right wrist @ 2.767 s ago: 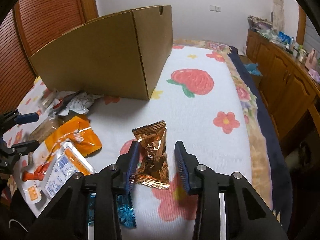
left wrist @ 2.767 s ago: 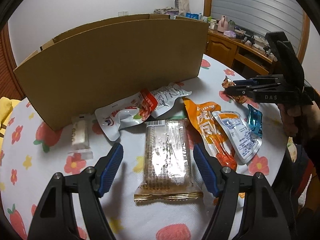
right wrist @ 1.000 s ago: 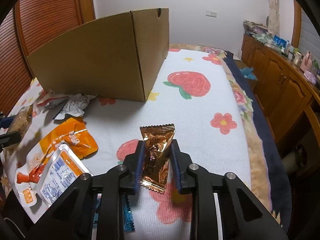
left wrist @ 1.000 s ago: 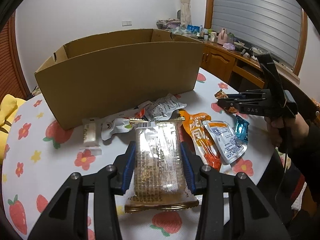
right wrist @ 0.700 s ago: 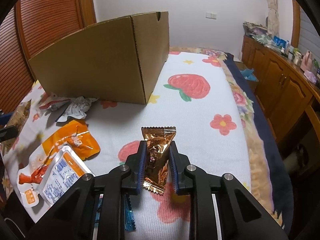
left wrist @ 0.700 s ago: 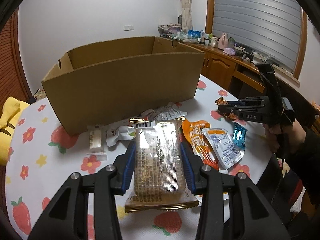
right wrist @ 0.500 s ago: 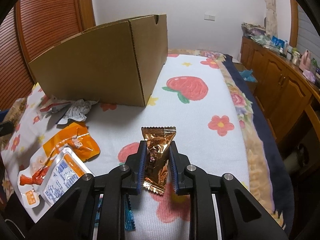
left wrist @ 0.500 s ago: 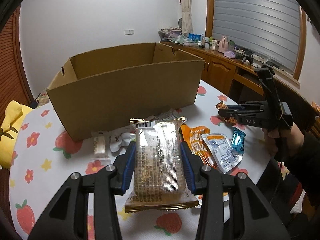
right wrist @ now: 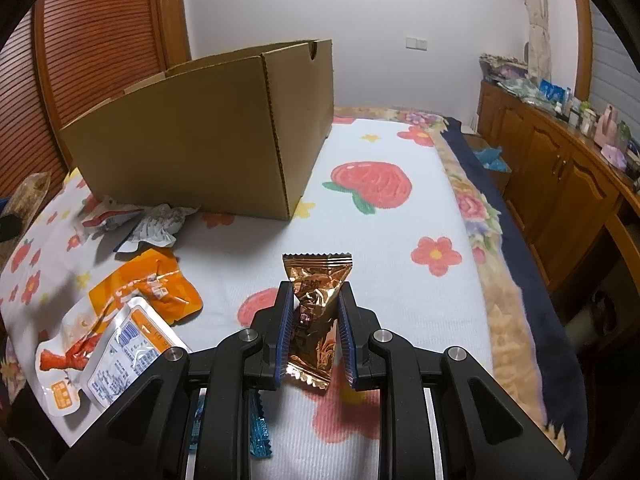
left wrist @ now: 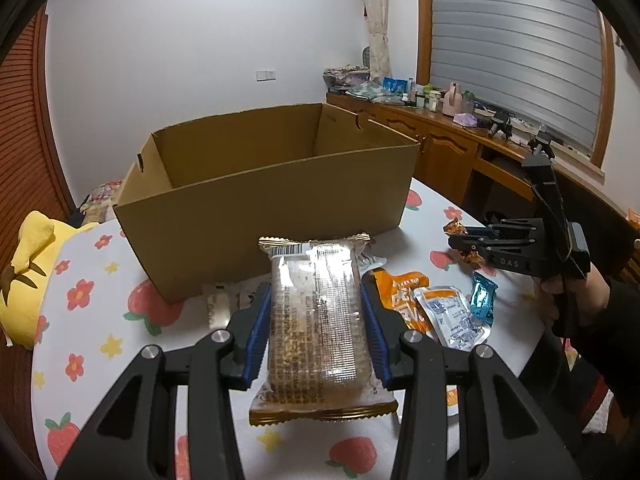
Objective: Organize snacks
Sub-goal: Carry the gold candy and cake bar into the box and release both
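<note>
My left gripper (left wrist: 316, 296) is shut on a clear cracker packet (left wrist: 318, 320) and holds it above the table, in front of the open cardboard box (left wrist: 272, 188). My right gripper (right wrist: 314, 300) is shut on a bronze foil candy packet (right wrist: 316, 304), lifted off the table to the right of the box (right wrist: 208, 136). In the left wrist view the right gripper (left wrist: 460, 240) shows at the right with the bronze packet (left wrist: 456, 226) in it.
On the flowered tablecloth (right wrist: 380, 220) lie an orange pouch (right wrist: 148, 284), a white-and-orange pouch (right wrist: 120, 348), a crumpled white wrapper (right wrist: 156, 224) and a blue candy (left wrist: 482, 296). A small white packet (left wrist: 218, 306) lies near the box. A yellow plush (left wrist: 24, 264) sits at the left edge.
Both grippers closed on their packets and lifted them off the table. The left gripper has risen until the inside of the box shows.
</note>
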`<action>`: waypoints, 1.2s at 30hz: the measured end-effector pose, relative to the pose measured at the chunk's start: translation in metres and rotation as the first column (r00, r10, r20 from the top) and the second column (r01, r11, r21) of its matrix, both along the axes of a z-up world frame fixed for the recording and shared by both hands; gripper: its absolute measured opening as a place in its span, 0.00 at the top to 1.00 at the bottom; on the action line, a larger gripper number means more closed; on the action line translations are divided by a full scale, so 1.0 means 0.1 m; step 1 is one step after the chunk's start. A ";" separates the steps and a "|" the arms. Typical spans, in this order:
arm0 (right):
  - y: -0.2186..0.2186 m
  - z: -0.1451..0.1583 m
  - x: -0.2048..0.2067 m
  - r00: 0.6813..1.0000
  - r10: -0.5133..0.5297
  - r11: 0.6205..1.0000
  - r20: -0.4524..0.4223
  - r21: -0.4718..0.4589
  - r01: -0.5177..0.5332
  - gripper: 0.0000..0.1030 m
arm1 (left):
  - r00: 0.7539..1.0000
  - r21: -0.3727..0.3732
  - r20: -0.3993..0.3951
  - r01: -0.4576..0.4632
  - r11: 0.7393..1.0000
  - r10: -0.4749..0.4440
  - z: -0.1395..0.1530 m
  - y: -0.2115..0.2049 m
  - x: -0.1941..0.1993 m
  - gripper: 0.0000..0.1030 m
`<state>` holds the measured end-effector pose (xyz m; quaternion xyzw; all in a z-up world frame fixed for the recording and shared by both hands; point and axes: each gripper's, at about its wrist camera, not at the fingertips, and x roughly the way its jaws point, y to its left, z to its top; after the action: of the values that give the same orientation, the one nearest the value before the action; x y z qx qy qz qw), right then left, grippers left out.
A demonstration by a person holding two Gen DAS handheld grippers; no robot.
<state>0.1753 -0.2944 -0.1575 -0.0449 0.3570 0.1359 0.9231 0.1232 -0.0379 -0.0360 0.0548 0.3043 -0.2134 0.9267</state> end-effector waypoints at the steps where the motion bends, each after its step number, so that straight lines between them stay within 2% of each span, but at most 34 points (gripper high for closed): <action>1: 0.00 0.01 -0.01 1.000 0.001 1.000 0.004 0.000 -0.001 0.81 | 1.000 -0.001 0.002 -0.001 1.000 0.001 0.01 0.01 0.01 0.59; 7: 0.06 0.07 -0.04 1.000 0.011 1.000 0.029 -0.024 -0.011 0.81 | 1.000 0.003 0.024 -0.013 1.000 0.013 0.08 0.06 0.10 0.59; 10: 0.09 0.16 -0.06 0.999 0.026 1.000 0.038 0.001 -0.026 0.81 | 0.999 0.002 0.035 -0.022 1.000 0.022 0.14 0.09 0.16 0.59; 17: 0.30 0.61 -0.06 0.990 0.097 0.994 0.101 0.034 -0.101 0.81 | 0.996 0.000 0.080 -0.031 1.000 0.031 0.37 0.16 0.31 0.59; 27: 0.71 1.18 0.21 0.968 0.192 0.980 0.162 0.021 -0.198 0.81 | 0.991 -0.004 0.118 -0.068 0.998 0.068 0.67 0.31 0.68 0.59; 36: 0.95 1.32 0.60 0.965 0.220 0.974 0.146 0.015 -0.224 0.81 | 0.986 0.013 0.134 -0.103 0.995 0.100 0.79 0.39 1.05 0.59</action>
<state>0.2353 -0.1993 -0.0255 -0.0799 0.2803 0.2404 0.9259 0.2277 0.0012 0.0428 0.0627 0.2465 -0.1588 0.9540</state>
